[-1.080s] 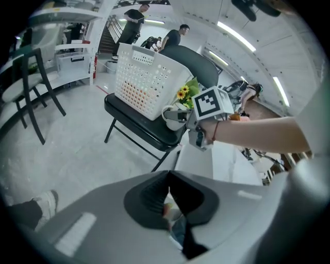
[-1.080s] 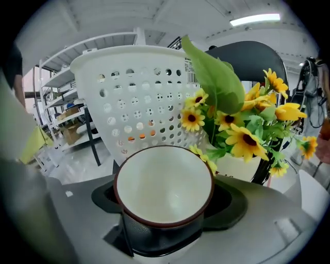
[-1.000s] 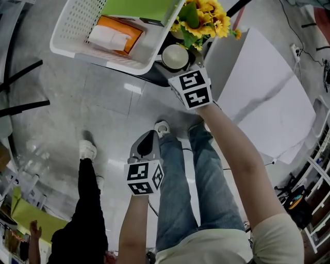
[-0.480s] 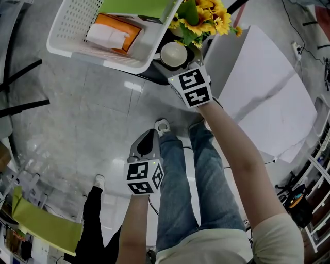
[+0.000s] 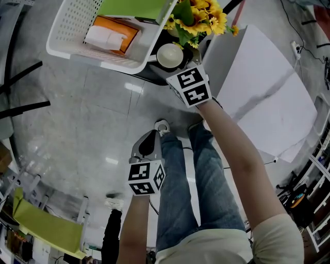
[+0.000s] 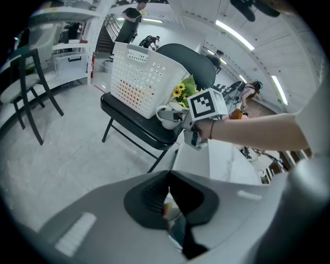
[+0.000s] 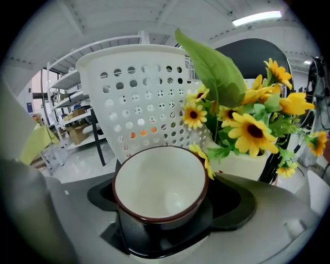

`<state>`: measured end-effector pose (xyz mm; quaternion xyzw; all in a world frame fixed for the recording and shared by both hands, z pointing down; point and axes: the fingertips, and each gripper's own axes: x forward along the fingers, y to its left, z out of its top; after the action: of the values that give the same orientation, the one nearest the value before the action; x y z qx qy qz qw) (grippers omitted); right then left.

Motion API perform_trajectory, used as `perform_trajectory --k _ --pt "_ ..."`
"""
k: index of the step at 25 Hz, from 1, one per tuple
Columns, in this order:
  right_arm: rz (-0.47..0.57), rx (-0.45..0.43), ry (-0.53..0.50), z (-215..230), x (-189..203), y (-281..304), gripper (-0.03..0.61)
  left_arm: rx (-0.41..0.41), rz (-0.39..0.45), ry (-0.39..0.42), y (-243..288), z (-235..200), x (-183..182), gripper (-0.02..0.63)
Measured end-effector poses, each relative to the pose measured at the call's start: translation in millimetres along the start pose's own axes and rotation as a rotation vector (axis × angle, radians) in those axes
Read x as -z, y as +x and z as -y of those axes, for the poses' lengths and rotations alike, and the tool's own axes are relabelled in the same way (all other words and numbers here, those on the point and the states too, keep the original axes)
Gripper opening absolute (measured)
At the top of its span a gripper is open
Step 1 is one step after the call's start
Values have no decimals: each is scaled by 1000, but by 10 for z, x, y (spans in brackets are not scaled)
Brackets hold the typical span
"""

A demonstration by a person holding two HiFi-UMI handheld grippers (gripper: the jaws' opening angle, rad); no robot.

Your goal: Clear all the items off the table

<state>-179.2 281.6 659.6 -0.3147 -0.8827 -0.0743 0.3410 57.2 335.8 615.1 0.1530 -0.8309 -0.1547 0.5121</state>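
Basket (image 5: 77, 23): white, perforated, sits on the left part of a black chair (image 5: 149, 76), near the top left of the head view.
Basket contents: orange box (image 5: 128, 32) with a white packet (image 5: 103, 37) lying on it; a green sheet (image 5: 134, 7) leans along the far side.
Floor (image 5: 77, 118): pale grey and glossy, fills the left and middle of the head view.
Left gripper (image 5: 150, 140): low and centre, well apart from the chair, angled down toward the floor above a white shoe (image 5: 162, 126). Jaws pressed together, nothing between the pads in its own view.
Cup (image 5: 170, 55): white inside with a dark brown rim, upright on the chair seat, just right of the basket and just left of the flowers.
Right gripper (image 5: 178, 69): reaches to the chair at the end of an outstretched bare arm. Jaws spread, one on each side of the cup, and they have just been opening. Its own view shows dark space between the cup wall and the right-hand pad, so no squeeze on the cup.
Sunflowers (image 5: 201, 15): yellow heads with green leaves in a white pot, touching or nearly touching the cup's far rim.
Table (image 5: 263, 98): white top, just right of the chair.
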Motion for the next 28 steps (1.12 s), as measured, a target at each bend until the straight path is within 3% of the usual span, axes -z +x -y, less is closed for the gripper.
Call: perform_trajectory --k 18,24,28 --pt "14 43 65 -30 87 -594 469 12 31 63 -32 280 -101 9" --pt "31 35 152 -100 128 -981 281 15 39 92 -85 422 -84 9" --pt "51 70 215 -124 132 -1280 188 19 53 120 -156 541 -92 9"
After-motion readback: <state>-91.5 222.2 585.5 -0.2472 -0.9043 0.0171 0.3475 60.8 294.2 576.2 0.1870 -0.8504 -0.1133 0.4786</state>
